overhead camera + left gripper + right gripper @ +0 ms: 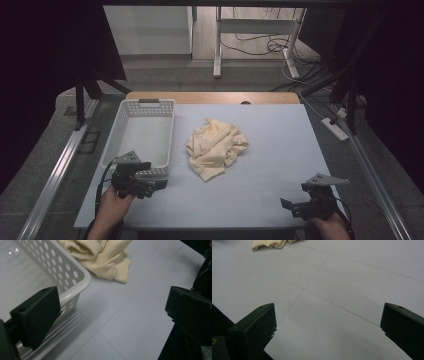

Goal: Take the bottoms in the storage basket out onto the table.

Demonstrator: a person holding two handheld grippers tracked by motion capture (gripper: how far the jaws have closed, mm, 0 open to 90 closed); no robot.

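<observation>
Crumpled cream cloth (217, 148) mid-table, just R of white basket (128, 116)

We take this for a lab or recording studio rather than a home. Ahead of the left gripper (150, 187) and right gripper (290, 205), the pale grey surface (280, 145) sits inside a frame of aluminium rails (55, 175), with black curtains (50, 45) hung on both sides. Beyond the far edge we see a bare concrete floor (170, 75), loose cables (260, 47), the white legs of a desk (218, 45) and a power strip (336, 128).
</observation>
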